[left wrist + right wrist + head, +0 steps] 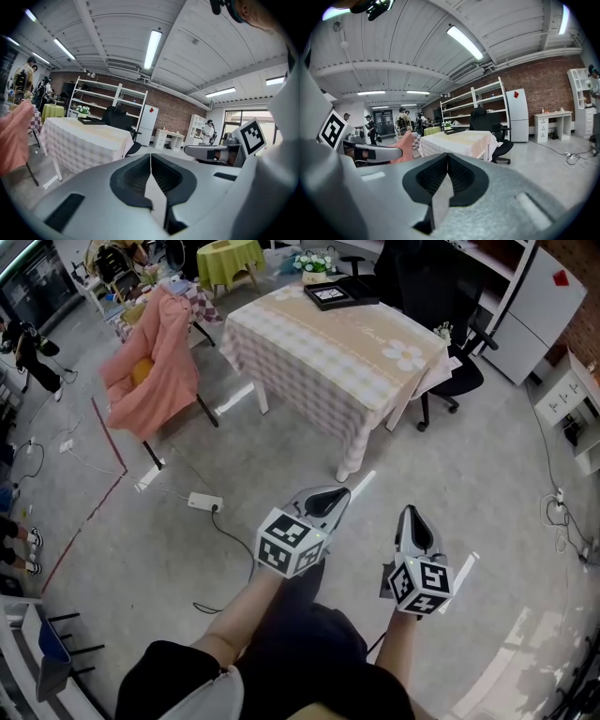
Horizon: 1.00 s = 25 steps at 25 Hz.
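At the far left of the head view a pink cloth (155, 357) hangs over a chair, and a red line (92, 521) runs across the grey floor (487, 521) below it. Nearer the middle a white power strip (204, 502) lies on the floor, its dark cable curling back toward the person.

Just right of it is the left gripper (334, 495), held above the floor with its tip toward the table. Its jaws are pressed together with nothing between them (its own view shows the two dark pads (131, 181) meeting in a thin seam).

The table (309, 362), covered by a checked cloth, stands ahead of both grippers and apart from them. Its nearest leg (349, 460) appears just above the left gripper's tip in the head view. On the table's far end sit a black tray (330, 294) and a small bunch of white flowers (314, 261).

To the right, and a little lower in the frame, is the right gripper (411, 514), also over bare floor and touching nothing. Its jaws are closed tight as well and empty, the pads (430, 178) meeting edge to edge in the right gripper view.

Further right a black office chair (459, 376) stands at the table's right side, and a white cabinet (544, 310) fills the top right corner.
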Motion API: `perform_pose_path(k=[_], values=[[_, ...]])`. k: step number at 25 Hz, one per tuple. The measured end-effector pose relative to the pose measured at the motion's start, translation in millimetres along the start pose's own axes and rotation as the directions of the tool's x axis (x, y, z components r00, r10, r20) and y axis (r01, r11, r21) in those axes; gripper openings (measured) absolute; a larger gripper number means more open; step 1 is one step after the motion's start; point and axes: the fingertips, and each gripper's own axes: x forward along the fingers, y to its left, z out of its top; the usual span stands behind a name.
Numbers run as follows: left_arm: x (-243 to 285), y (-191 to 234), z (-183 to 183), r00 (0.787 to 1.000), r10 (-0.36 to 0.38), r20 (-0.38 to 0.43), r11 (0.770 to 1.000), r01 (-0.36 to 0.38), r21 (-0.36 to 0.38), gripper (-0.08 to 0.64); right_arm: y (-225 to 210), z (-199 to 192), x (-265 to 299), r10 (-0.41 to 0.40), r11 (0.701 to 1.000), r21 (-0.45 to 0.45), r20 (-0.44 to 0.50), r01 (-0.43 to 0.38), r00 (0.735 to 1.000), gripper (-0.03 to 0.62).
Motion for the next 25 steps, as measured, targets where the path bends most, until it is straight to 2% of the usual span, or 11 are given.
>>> perform_pose_path(k=[7,25], values=[[29.3,38.7,21.5,0.999,0.037,0.000,0.999,-0.037,-0.015,0.012,-2.7,24.0,55.1,0.045,0.999,-0.021,-0.008,-0.046,0.999,0.003],[100.4,125.0,86.7,0.998,0.067,0.020,0.998,-0.067,-0.017,0.012,-16.8,79.5,177.0,0.095,0.995,-0.042,-0.002,-0.095,0.995,0.003]])
